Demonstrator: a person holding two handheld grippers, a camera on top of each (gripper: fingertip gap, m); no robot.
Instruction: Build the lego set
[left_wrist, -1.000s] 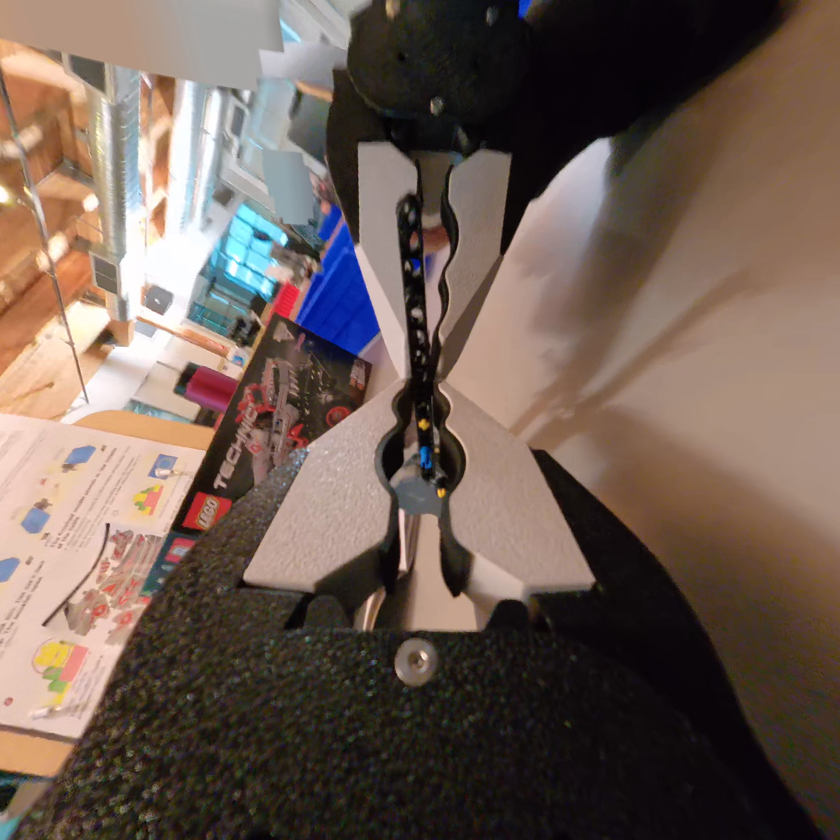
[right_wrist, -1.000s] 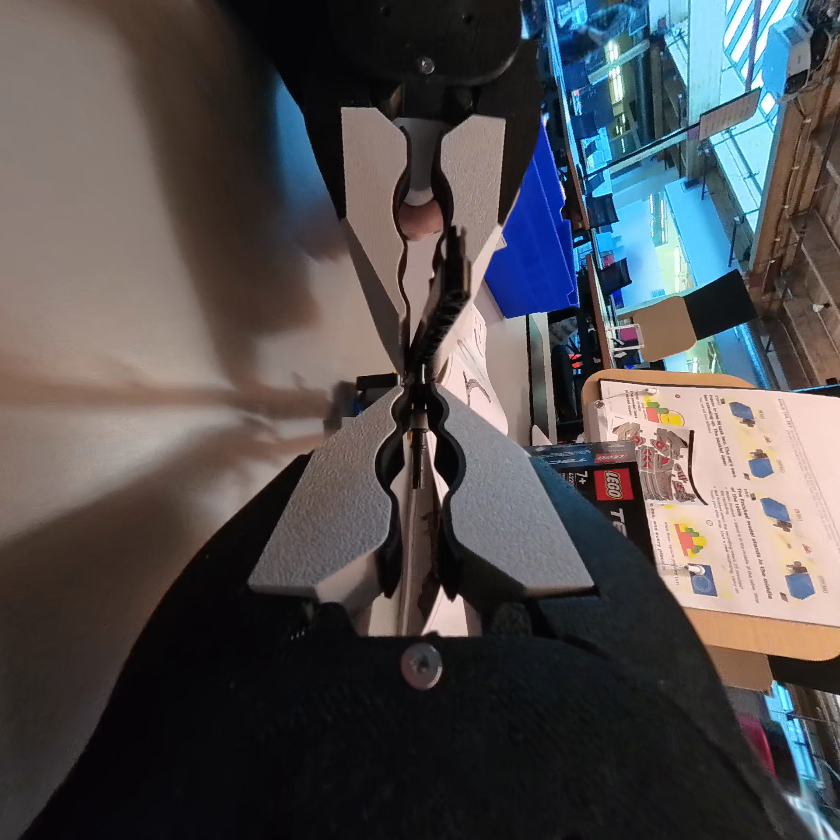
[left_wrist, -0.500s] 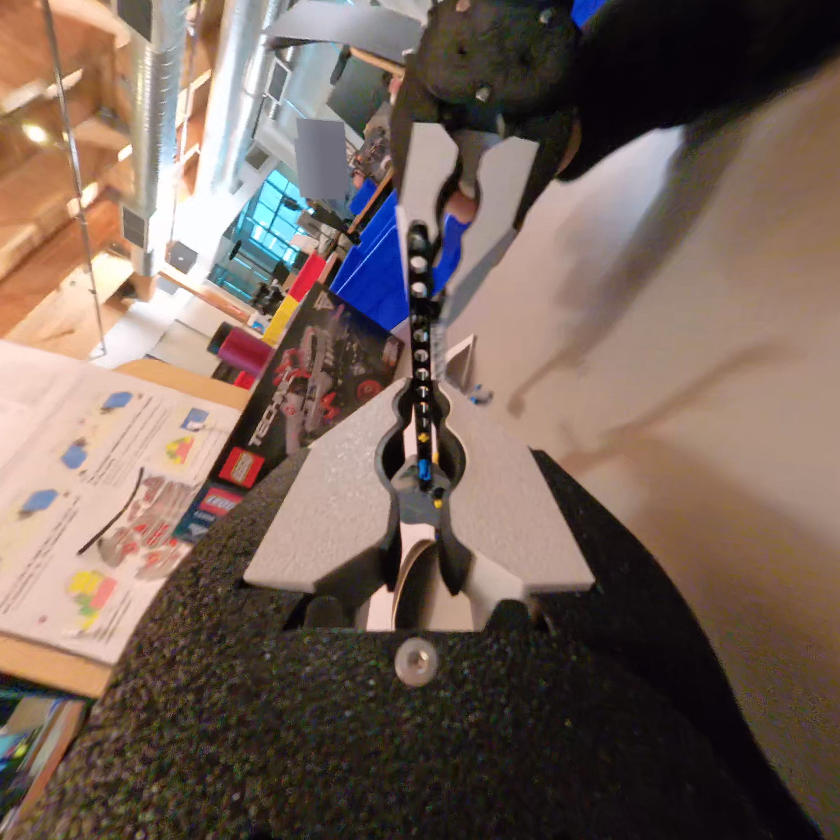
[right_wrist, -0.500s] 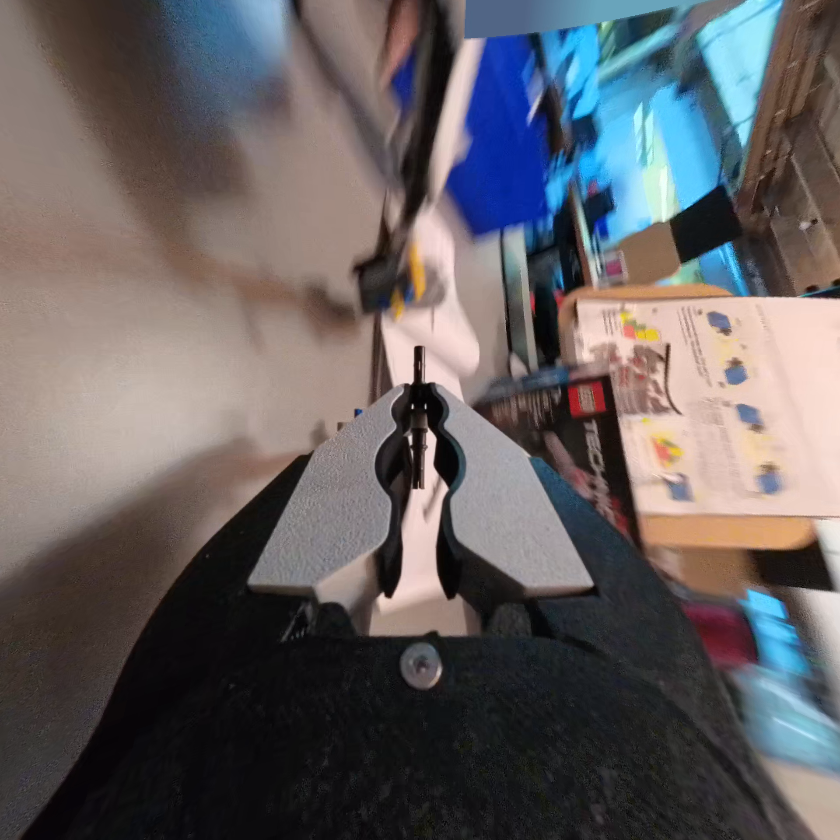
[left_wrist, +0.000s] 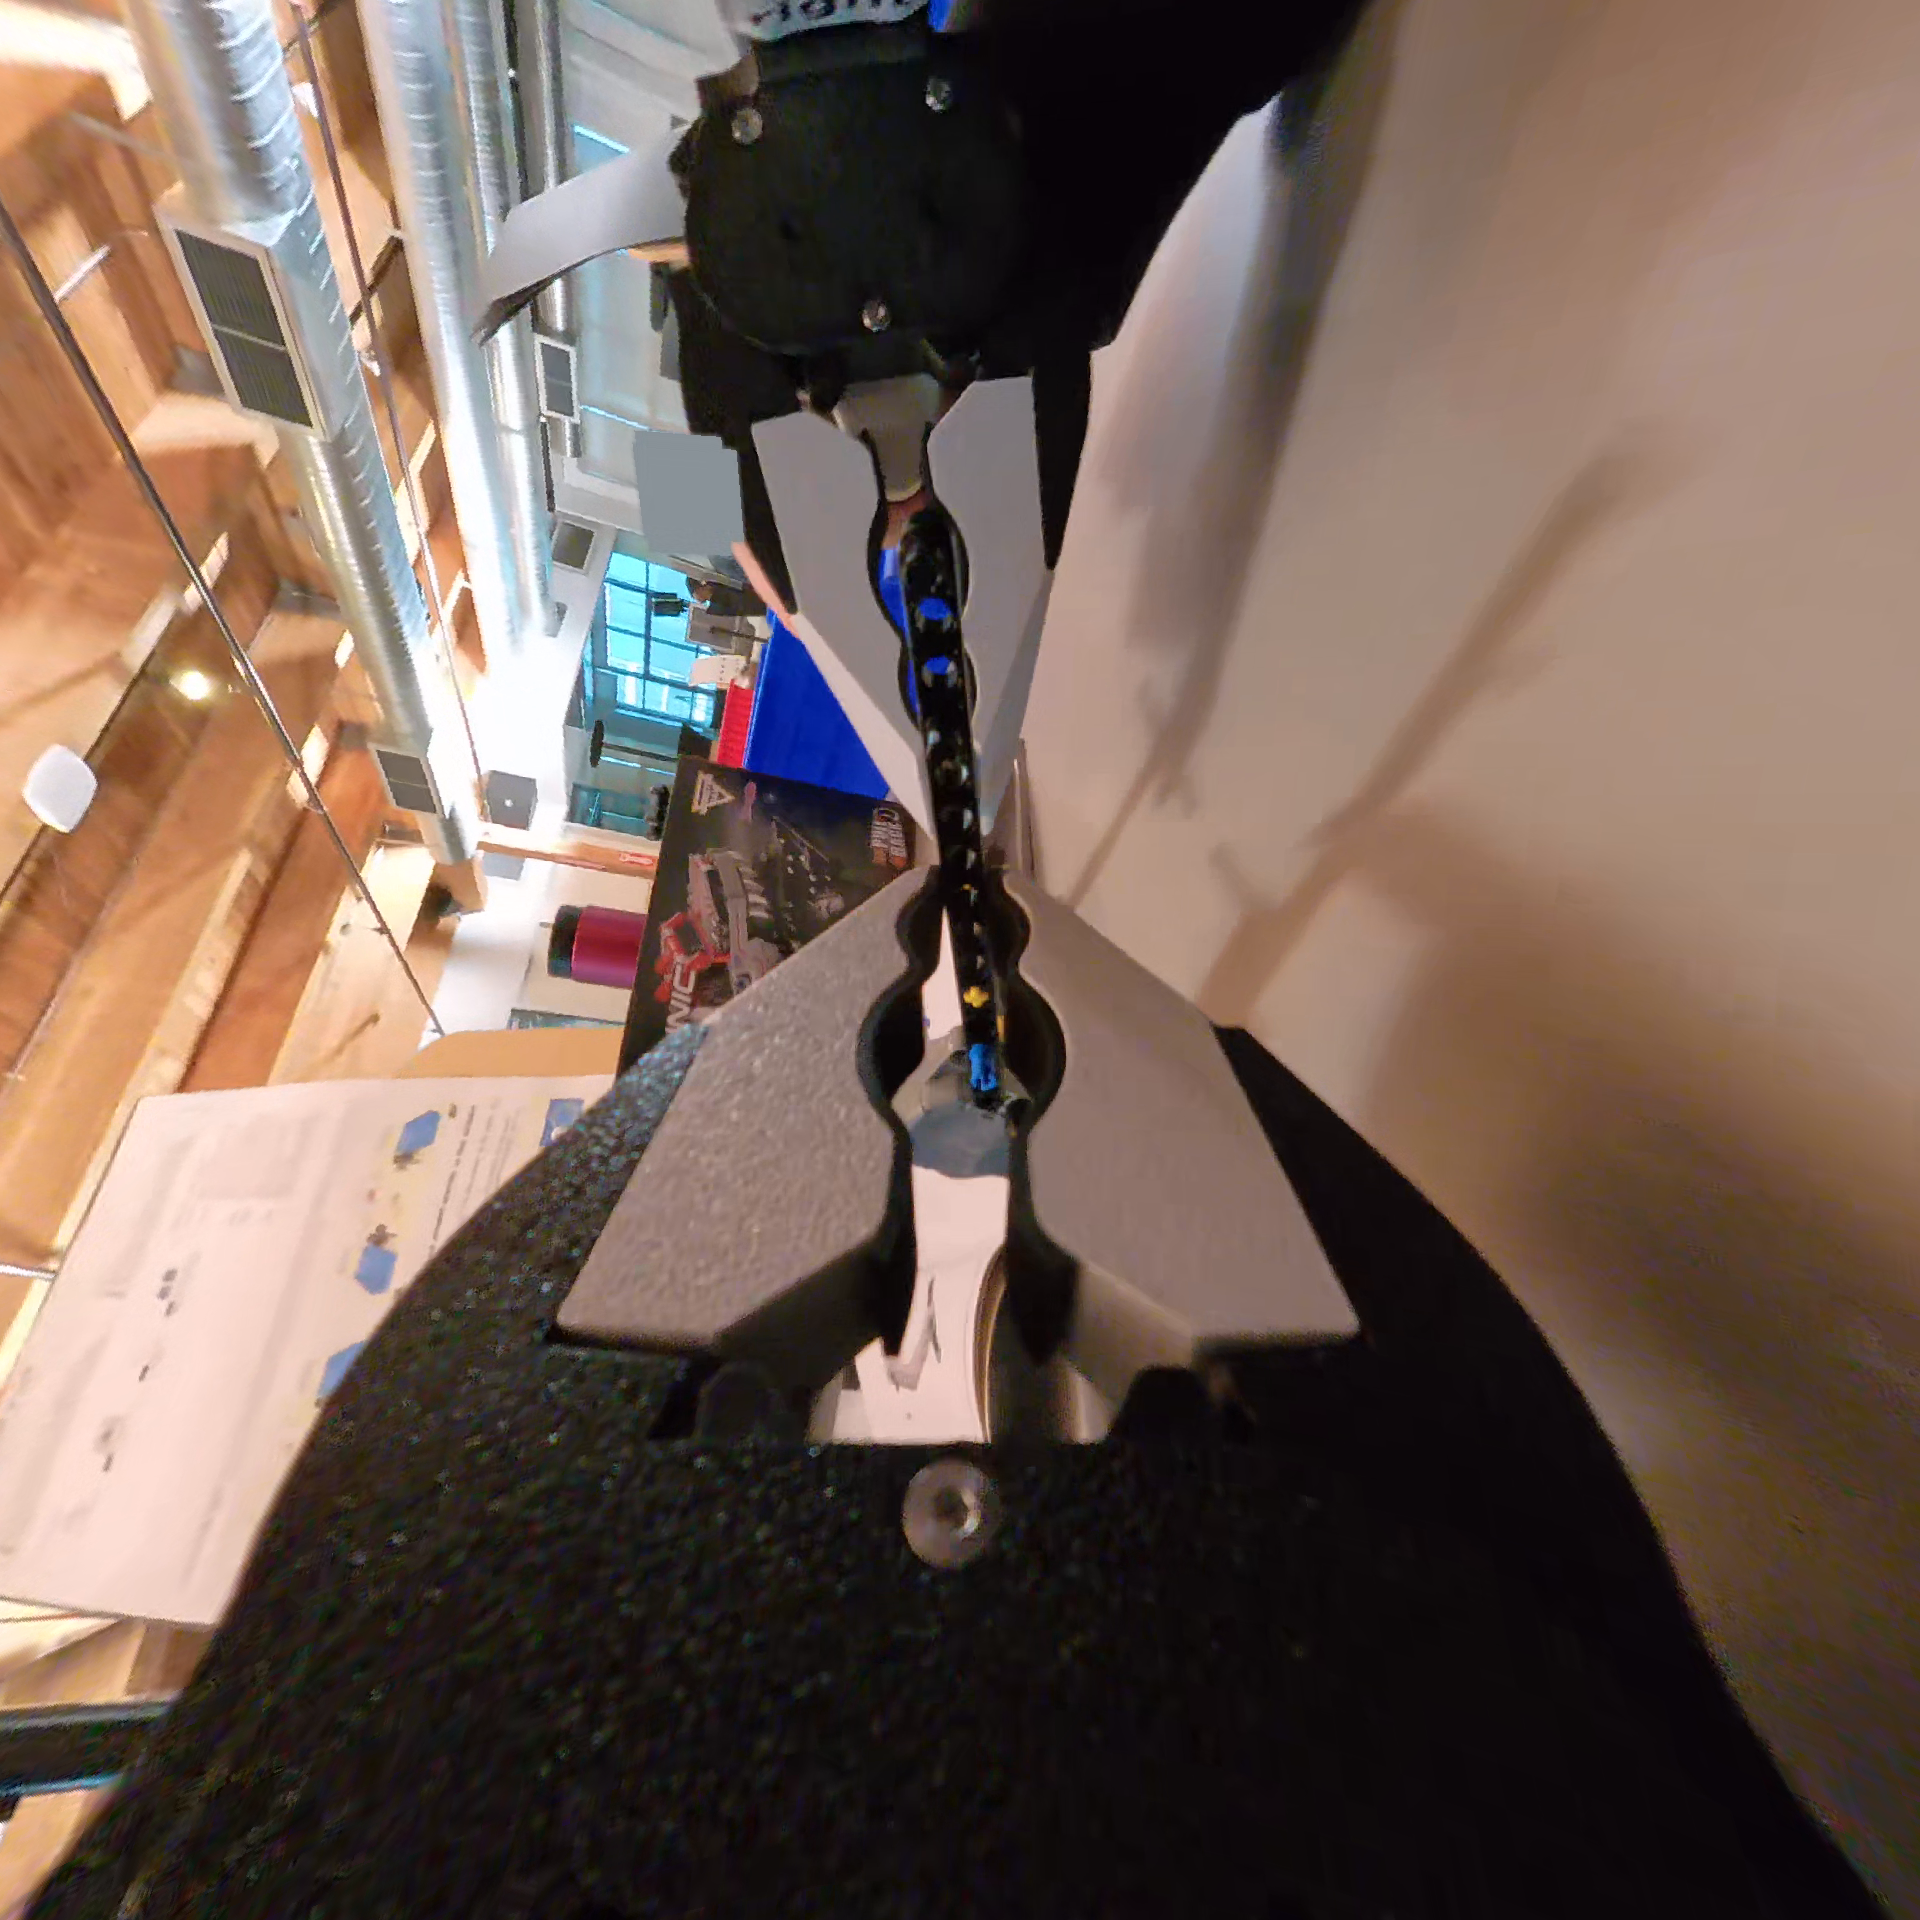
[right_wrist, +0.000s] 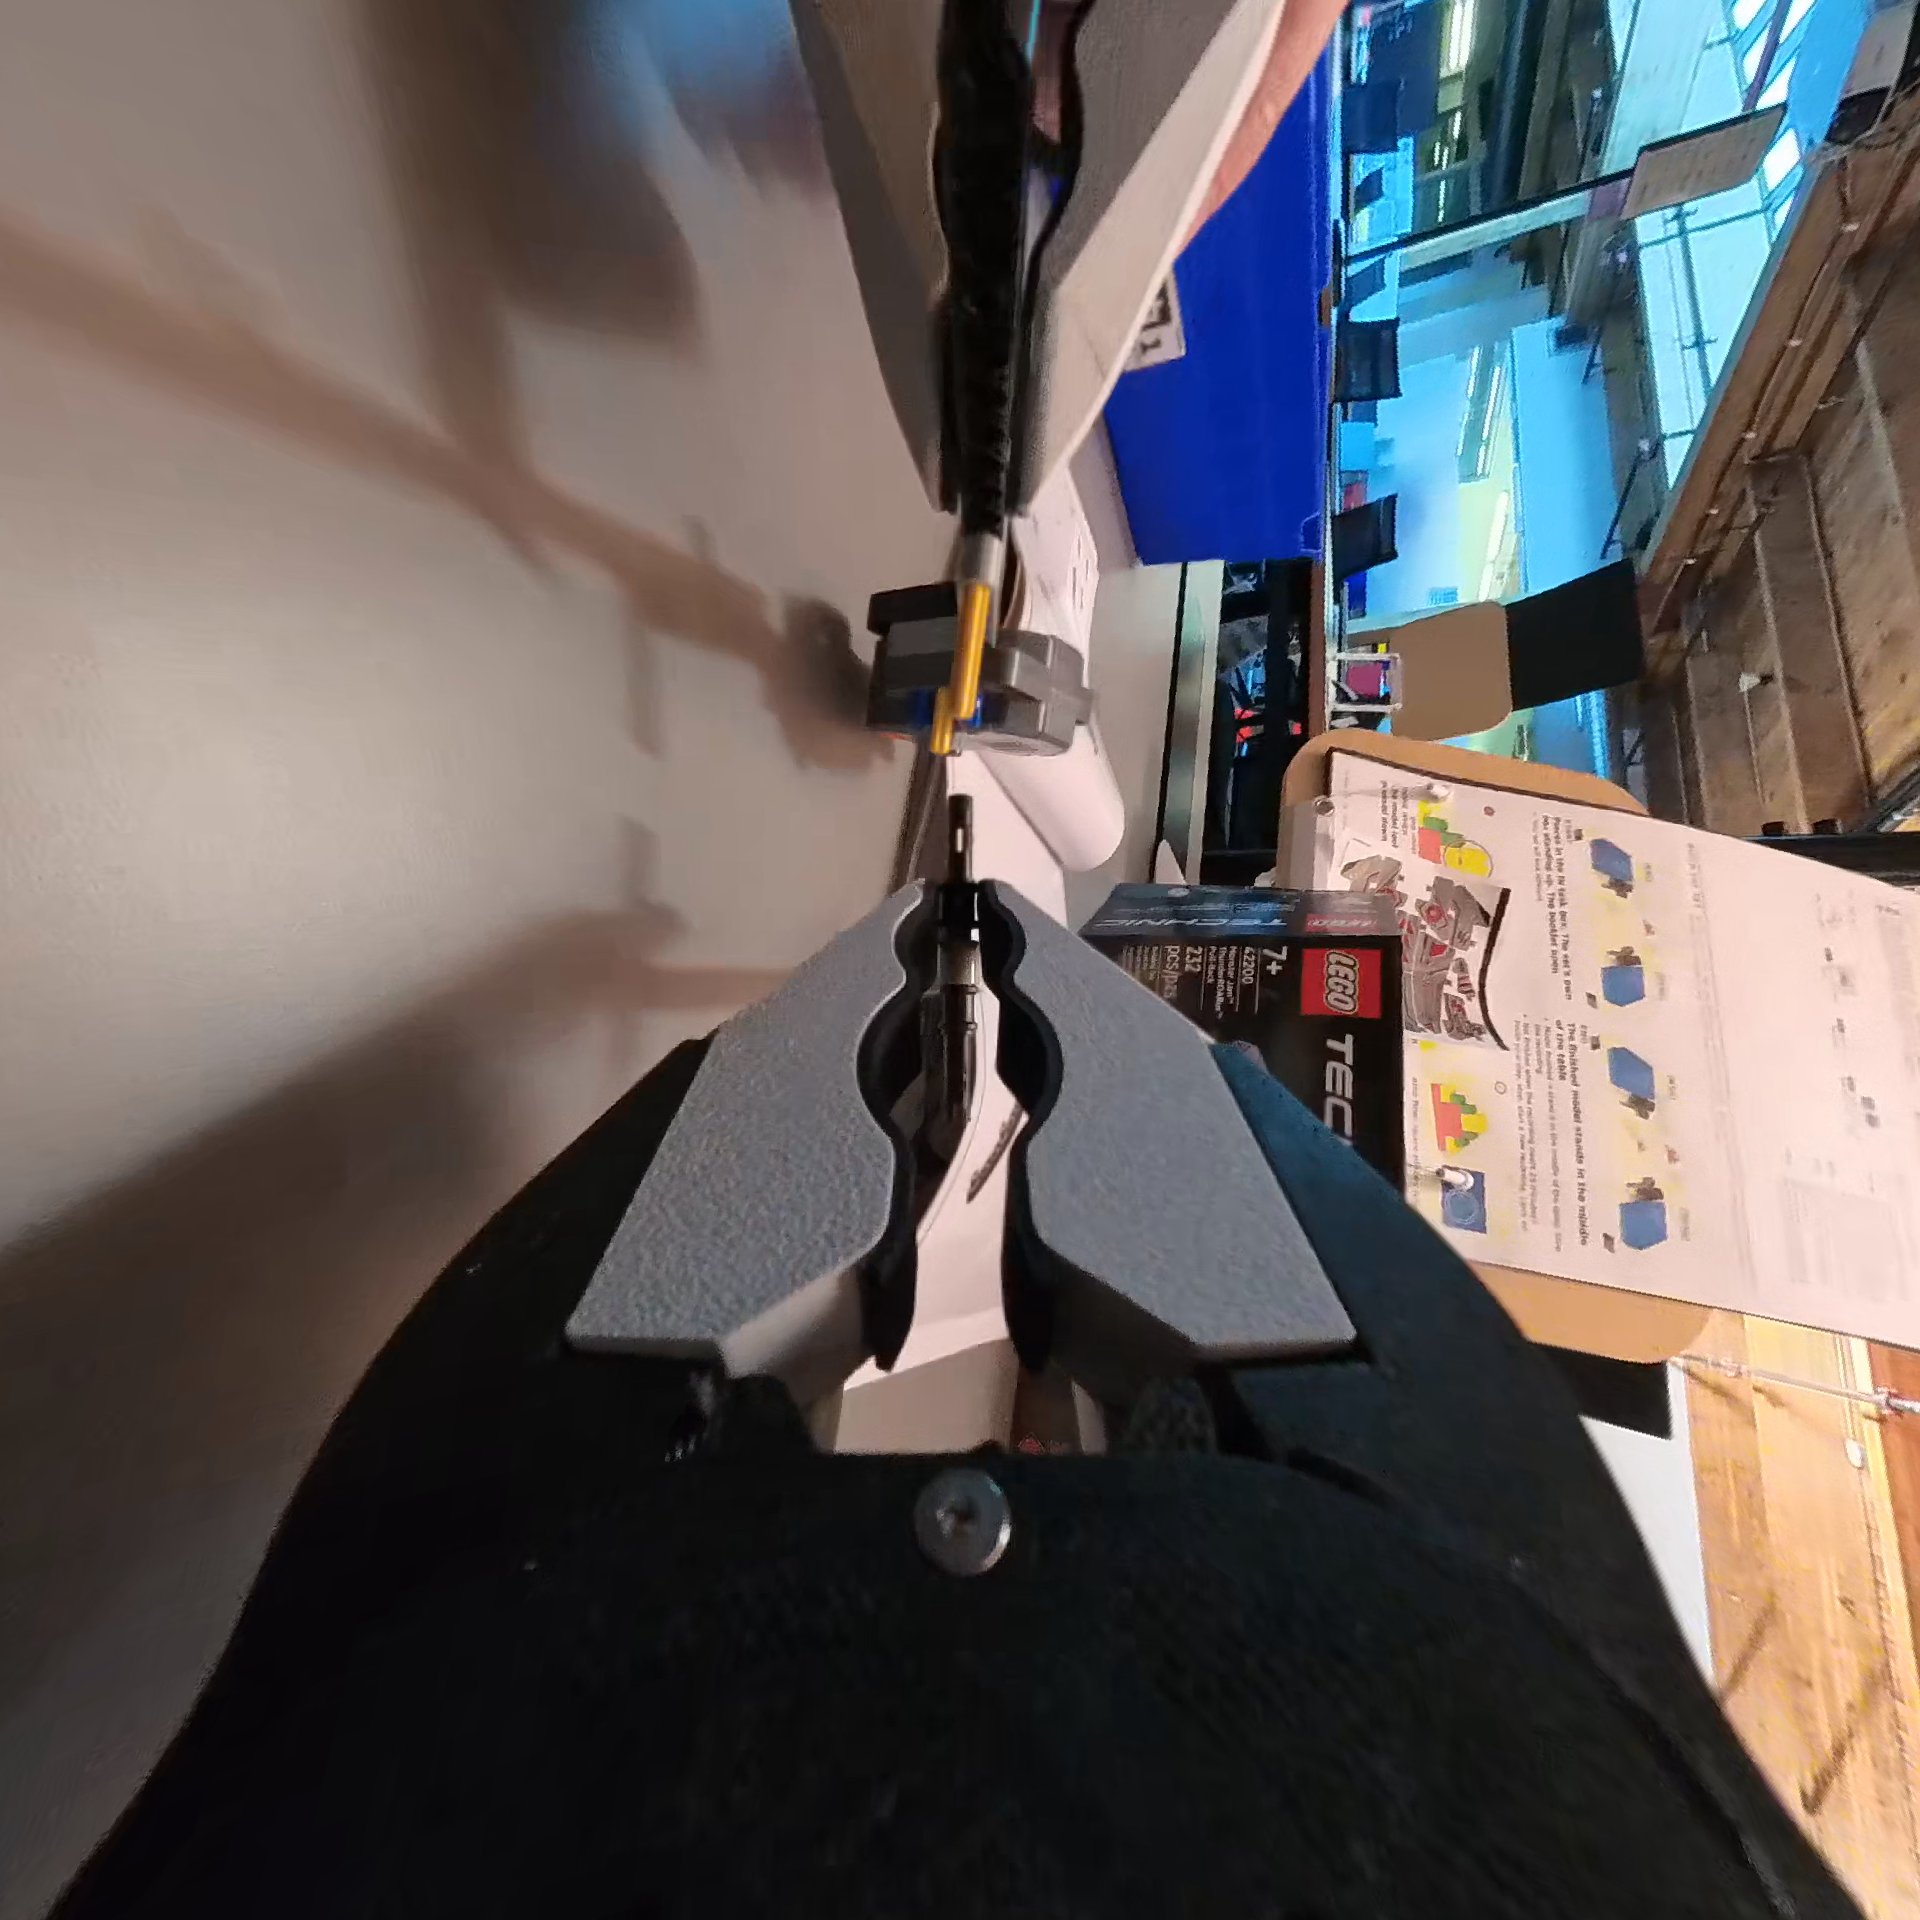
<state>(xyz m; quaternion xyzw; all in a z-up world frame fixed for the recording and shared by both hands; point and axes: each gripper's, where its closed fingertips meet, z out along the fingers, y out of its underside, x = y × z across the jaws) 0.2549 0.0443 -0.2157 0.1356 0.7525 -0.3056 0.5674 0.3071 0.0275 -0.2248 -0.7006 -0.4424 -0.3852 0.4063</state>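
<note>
now, on the left of the left wrist view, an instruction sheet (left_wrist: 270, 1299) lies beside the dark set box (left_wrist: 769, 914). in the middle the left gripper (left_wrist: 961, 914) is pinched on a long black beam (left_wrist: 951, 748) with holes, which runs up toward the right gripper (left_wrist: 971, 790) facing it.

in the right wrist view the pale table (right_wrist: 364, 727) fills the left side. at centre the right gripper (right_wrist: 958, 894) is pressed together on a small black pin (right_wrist: 956, 935), its tip poking past the fingers. a second ago that tip met the left gripper nose to nose; it has since pulled back, and a small grey, blue and yellow sub-assembly (right_wrist: 966, 675) at the beam's end now shows just ahead of it, apart. i judge the pin is not yet seated, so it needs re-aiming. on the right stand the box and sheet.
</note>
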